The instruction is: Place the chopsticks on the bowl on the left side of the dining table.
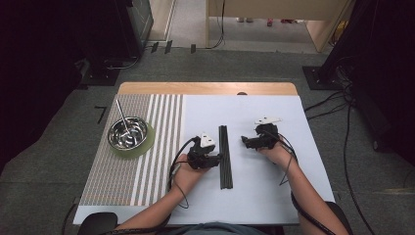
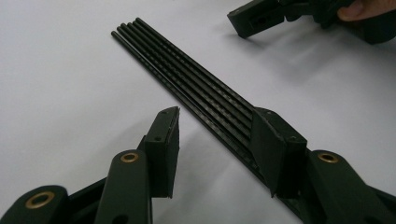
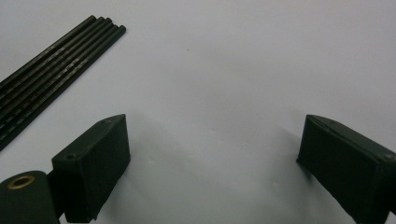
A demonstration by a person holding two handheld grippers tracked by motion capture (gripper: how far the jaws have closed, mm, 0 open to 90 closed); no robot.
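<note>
rods (image 1: pixel 225 156): 5, touching | bowl (image 1: pixel 128 133): 1 | left tongs (image 2: pixel 219 140): apart | right tongs (image 3: pixel 210 158): apart

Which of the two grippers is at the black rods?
The left gripper: its open fingers reach the bundle of black rods, one finger over it. The right gripper sits apart, open over bare table.

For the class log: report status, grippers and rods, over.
Left gripper open beside black rods. Right gripper open over bare mat. Rods flat, ungripped. Nothing in the way.
</note>
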